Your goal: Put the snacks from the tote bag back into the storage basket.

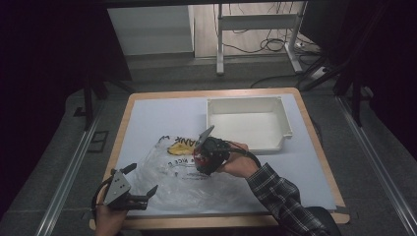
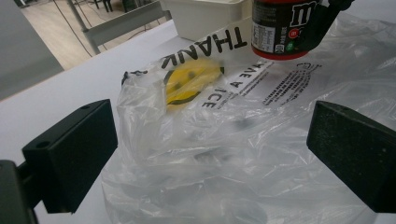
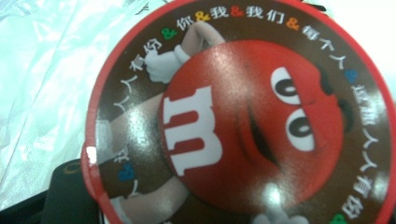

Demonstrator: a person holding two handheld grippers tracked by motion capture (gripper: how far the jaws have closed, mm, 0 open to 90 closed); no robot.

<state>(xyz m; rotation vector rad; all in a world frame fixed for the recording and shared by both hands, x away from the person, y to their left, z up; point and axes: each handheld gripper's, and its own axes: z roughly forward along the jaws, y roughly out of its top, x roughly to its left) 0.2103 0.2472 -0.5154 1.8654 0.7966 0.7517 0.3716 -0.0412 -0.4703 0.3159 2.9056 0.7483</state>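
Observation:
A round M&M's tub [image 1: 199, 161] with a red rim hangs a little above a clear plastic bag [image 1: 182, 183], and my right gripper [image 1: 209, 153] is shut on it. The right gripper view looks onto the tub's printed lid [image 3: 243, 126], with one black finger [image 3: 65, 196] at its lower left edge. The bag carries a yellow smiley and black lettering [image 2: 191, 81] and lies crumpled on the white table top. My left gripper [image 1: 142, 179] stands open at the bag's near left edge. The bag [image 2: 224, 154] bulges between its pads [image 2: 70, 154], which stand apart from it. The tub [image 2: 280, 28] hangs beyond.
A white empty bin [image 1: 246, 105] stands at the back right of the table, just past the tub; its wall [image 2: 201, 14] rises behind the bag. Wooden table edge [image 1: 216, 221] runs along the front. Table legs and cables lie on the floor behind.

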